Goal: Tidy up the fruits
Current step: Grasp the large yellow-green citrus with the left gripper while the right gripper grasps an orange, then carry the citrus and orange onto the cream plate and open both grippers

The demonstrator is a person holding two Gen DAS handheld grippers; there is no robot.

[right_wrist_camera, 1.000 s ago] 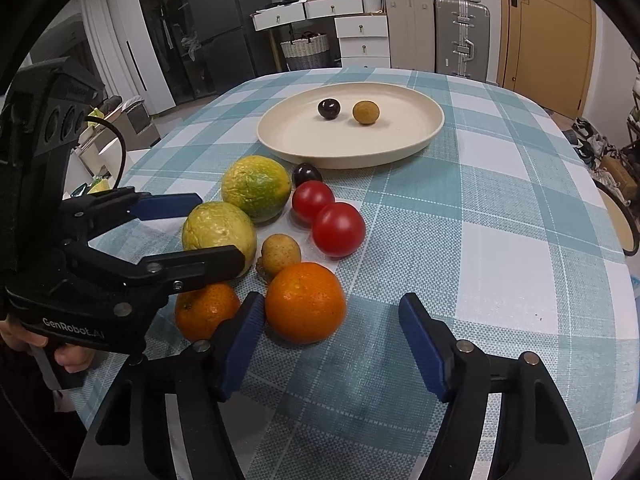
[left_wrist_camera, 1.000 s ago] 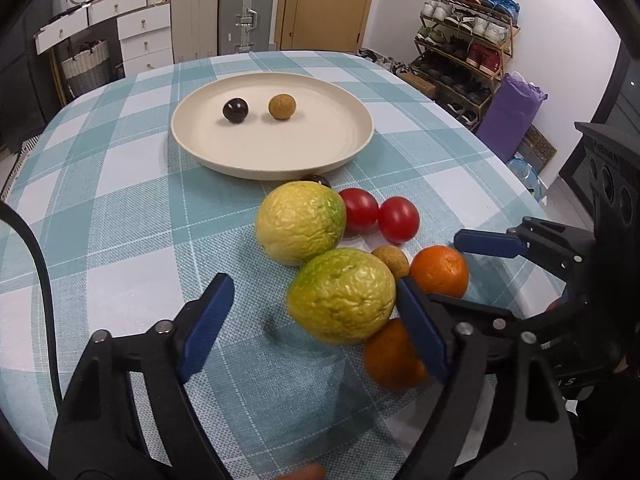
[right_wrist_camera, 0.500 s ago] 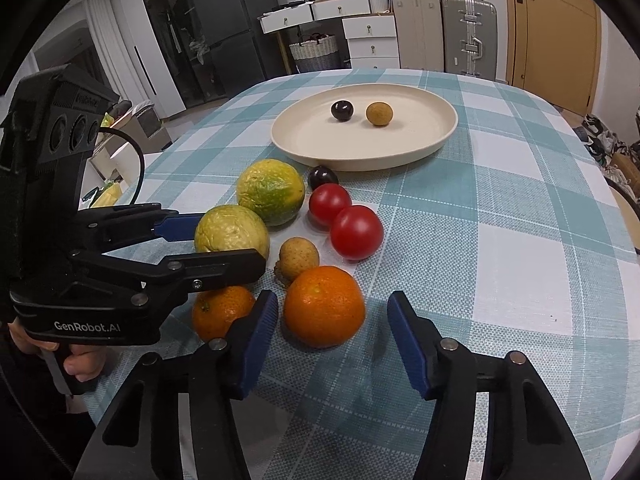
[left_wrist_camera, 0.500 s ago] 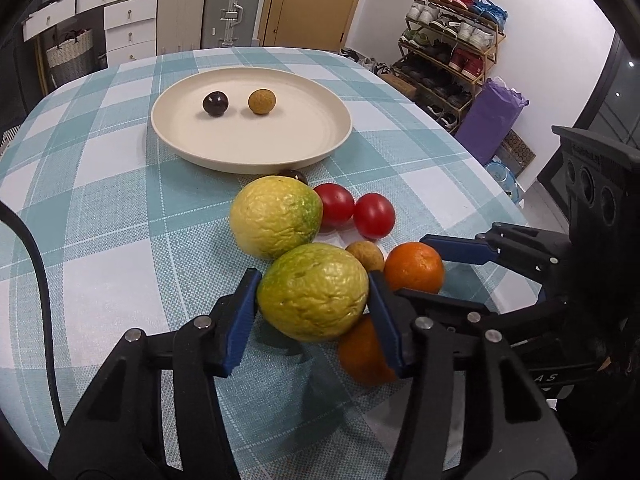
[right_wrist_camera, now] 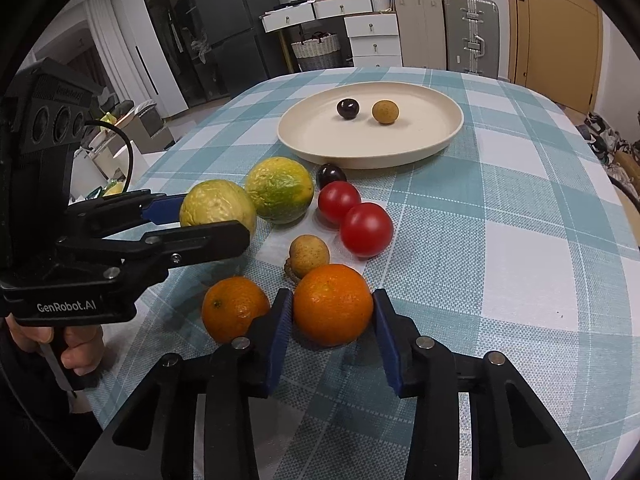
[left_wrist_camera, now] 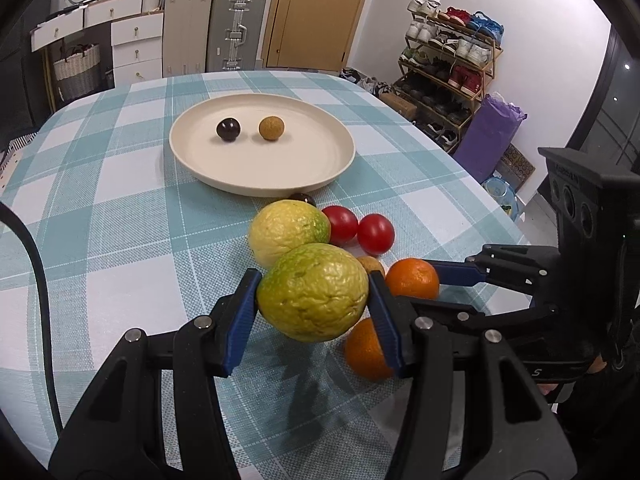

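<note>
Within the last second the left gripper (left_wrist_camera: 312, 308) had clamped the near green citrus (left_wrist_camera: 313, 291), seemingly lifted, while the right gripper (right_wrist_camera: 331, 322) was closing around the orange (right_wrist_camera: 333, 303), both near of the plate (left_wrist_camera: 224, 182).

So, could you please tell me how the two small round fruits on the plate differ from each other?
The dark fruit is deep purple-black and glossy, with a highlight on its skin; the tan fruit is yellowish brown and matte, with a speckled skin. The tan fruit also looks slightly larger. In both views the dark fruit lies left of the tan one. Both are round, rest apart on the plate, and neither is near any tongs.
</note>
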